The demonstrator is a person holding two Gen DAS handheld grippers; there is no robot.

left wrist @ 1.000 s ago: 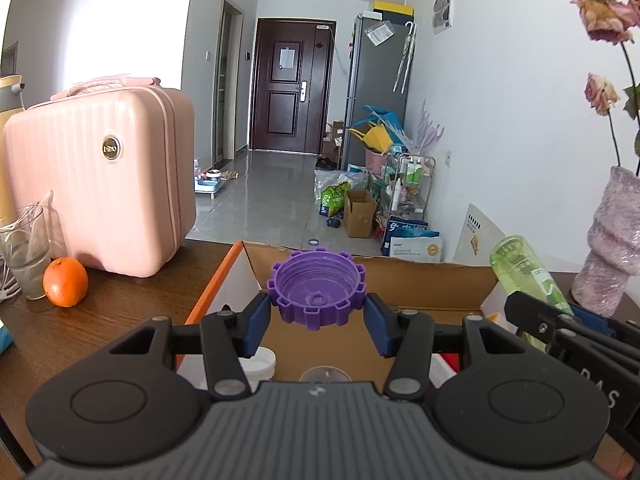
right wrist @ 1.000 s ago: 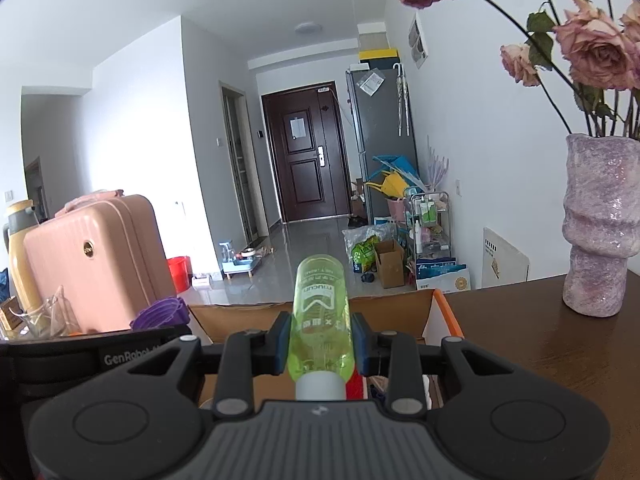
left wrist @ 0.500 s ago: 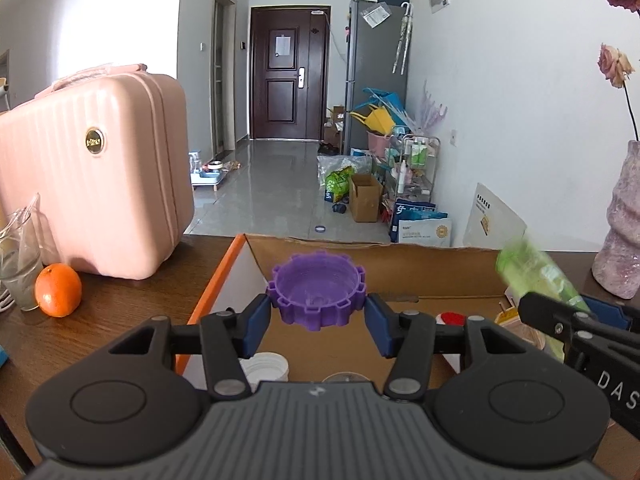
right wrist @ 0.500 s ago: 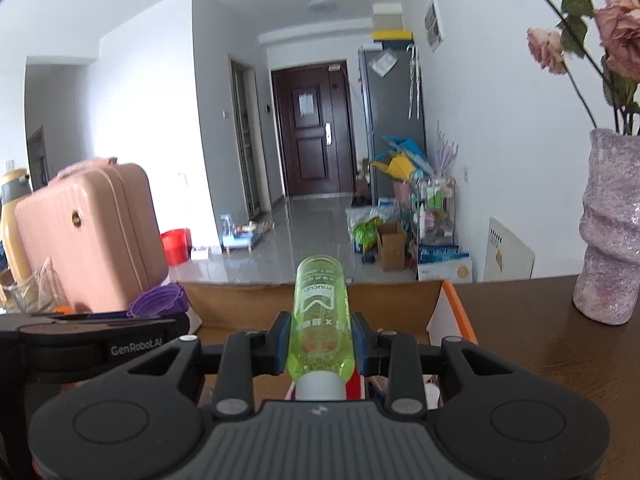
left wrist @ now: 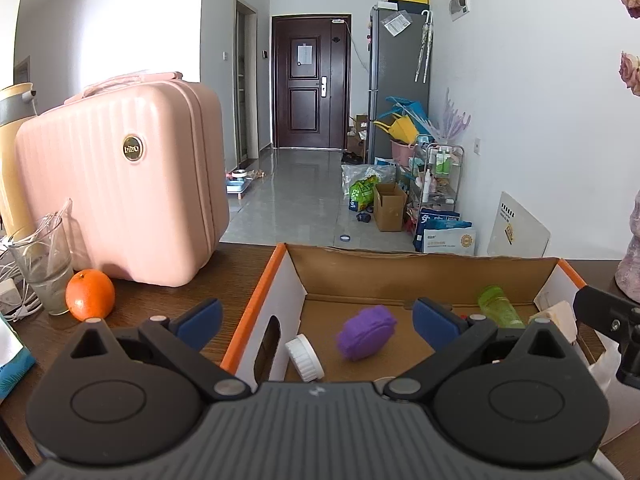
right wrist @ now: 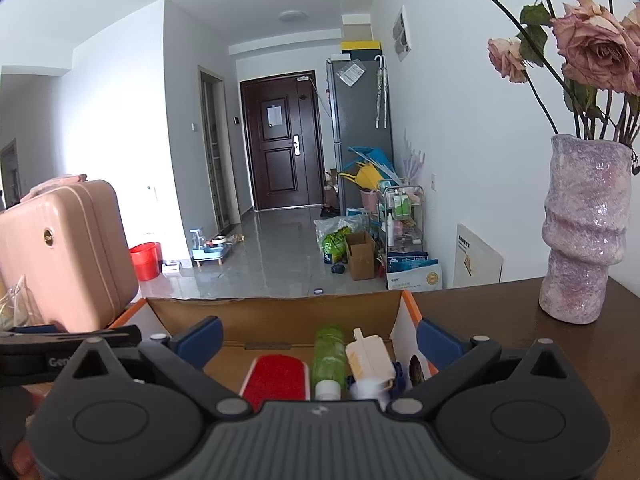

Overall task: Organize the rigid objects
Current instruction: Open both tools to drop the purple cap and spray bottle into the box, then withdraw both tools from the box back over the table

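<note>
A cardboard box (left wrist: 420,268) with orange edges stands on the wooden table. Inside lie a purple ridged lid (left wrist: 366,333), a white cap (left wrist: 305,357) and a green bottle (left wrist: 500,307). My left gripper (left wrist: 316,320) is open and empty above the box's left part. In the right wrist view the box (right wrist: 272,314) holds the green bottle (right wrist: 329,354), a red flat item (right wrist: 276,378) and a cream-coloured item (right wrist: 370,356). My right gripper (right wrist: 318,340) is open and empty above them.
A pink suitcase (left wrist: 120,184), an orange (left wrist: 90,295) and a glass (left wrist: 42,268) stand on the table left of the box. A purple vase (right wrist: 584,228) with dried roses stands to its right. The other gripper (left wrist: 612,320) shows at the right edge.
My left gripper opened and the purple lid dropped into the box. My right gripper opened and the green bottle now lies in the box.
</note>
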